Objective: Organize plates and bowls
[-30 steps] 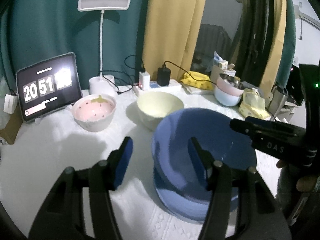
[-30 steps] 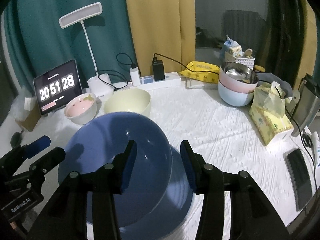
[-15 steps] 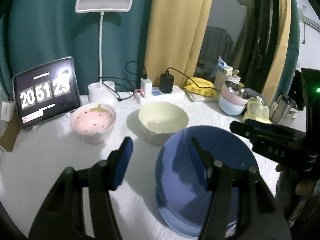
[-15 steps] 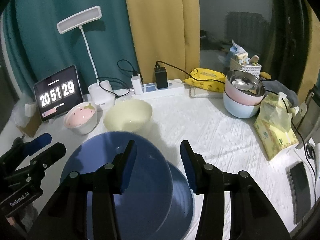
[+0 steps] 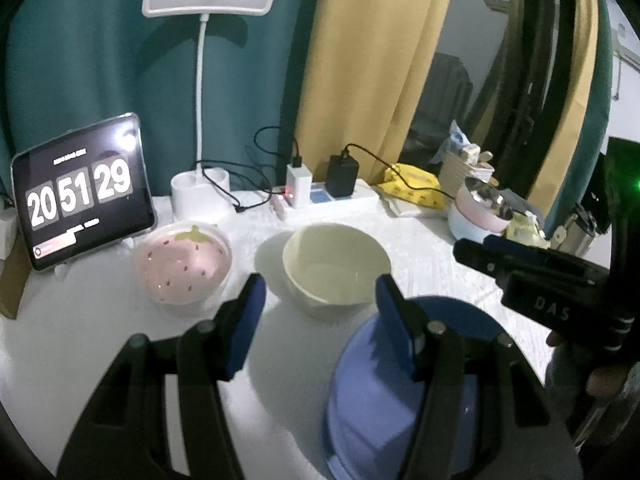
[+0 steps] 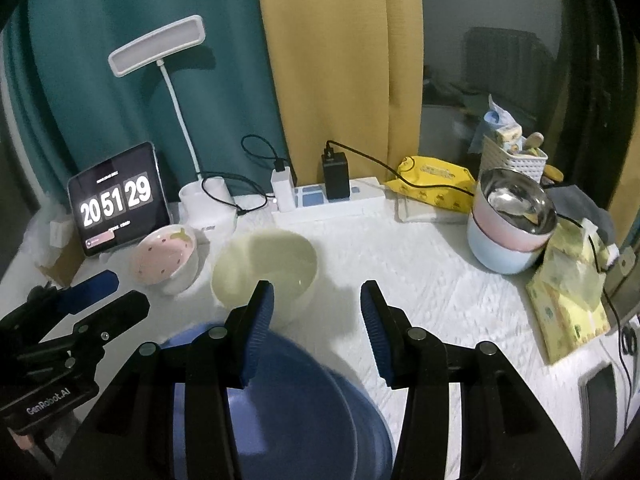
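1. The left gripper [image 5: 320, 312] has its jaws apart with nothing between them; past them lie the cloth and the cream bowl [image 5: 337, 270].
2. The right gripper [image 6: 318, 320] also stands with jaws apart and empty, above the white cloth [image 6: 420, 280].
3. The blue bowl [image 6: 280, 412] sits on the table right under both grippers. It is wide, smooth and evenly blue, nested in or on another blue piece whose rim shows at its right edge.
4. The gripper arms hide much of the blue bowl, and the frame cuts off its near side; whether the lower piece is a plate or a bowl cannot be told.
5. The cream bowl stands upright just behind the blue one, plain and empty.
6. The pink bowl [image 6: 166, 258] with a strawberry pattern sits just left of the cream one, in front of the clock [image 6: 116, 200].
7. At far right is a stack [image 6: 510, 226]: a steel bowl in a pink one in a pale blue one, what lies inside hard to make out.
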Motion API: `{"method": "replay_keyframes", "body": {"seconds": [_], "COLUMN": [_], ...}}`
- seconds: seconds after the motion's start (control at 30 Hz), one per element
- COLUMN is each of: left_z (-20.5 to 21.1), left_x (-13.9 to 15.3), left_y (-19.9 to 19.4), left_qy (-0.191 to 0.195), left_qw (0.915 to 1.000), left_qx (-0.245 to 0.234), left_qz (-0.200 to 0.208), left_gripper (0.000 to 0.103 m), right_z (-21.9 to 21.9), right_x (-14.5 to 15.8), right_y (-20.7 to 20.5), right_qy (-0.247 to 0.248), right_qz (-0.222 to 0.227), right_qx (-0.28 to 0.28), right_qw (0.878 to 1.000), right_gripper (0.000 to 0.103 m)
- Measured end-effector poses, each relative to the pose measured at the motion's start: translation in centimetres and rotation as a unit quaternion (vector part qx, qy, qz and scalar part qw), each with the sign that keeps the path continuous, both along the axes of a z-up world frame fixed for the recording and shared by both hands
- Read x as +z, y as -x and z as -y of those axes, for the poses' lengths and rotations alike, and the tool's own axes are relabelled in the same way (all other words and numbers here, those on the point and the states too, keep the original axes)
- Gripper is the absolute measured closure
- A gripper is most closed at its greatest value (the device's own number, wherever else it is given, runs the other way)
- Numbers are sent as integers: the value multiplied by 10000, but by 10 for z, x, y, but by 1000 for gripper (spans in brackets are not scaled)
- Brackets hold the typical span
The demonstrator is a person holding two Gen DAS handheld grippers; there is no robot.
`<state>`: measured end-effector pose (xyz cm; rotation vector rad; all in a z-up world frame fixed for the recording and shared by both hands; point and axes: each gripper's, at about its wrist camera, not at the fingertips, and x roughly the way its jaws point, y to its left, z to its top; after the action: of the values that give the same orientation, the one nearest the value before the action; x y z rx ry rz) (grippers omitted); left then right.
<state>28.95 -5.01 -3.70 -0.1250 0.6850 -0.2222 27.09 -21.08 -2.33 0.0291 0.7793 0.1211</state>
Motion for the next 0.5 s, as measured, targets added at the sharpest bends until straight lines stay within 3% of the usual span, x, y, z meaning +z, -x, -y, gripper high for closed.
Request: {"method": "replay_keyframes", "body": {"seconds": [0.3,0.5], "left_z": [-5,-4], "left_x": [-9,-17], "left_y": [-33,-53], "left_qy": [82,5], "left_qw": [9995,9990], "left_qx": [3,-49], "left_qz": [-301,-435], "left_gripper": [44,44], "right_z": [-4,-3], "right_x": [-3,-15], "right_y": [-32,-56], "right_qy": [-113,-176], "right_qz": [-100,-453], "right_qx": [87,109], "right_qw": [9998,9988], "right_gripper": [55,55]}}
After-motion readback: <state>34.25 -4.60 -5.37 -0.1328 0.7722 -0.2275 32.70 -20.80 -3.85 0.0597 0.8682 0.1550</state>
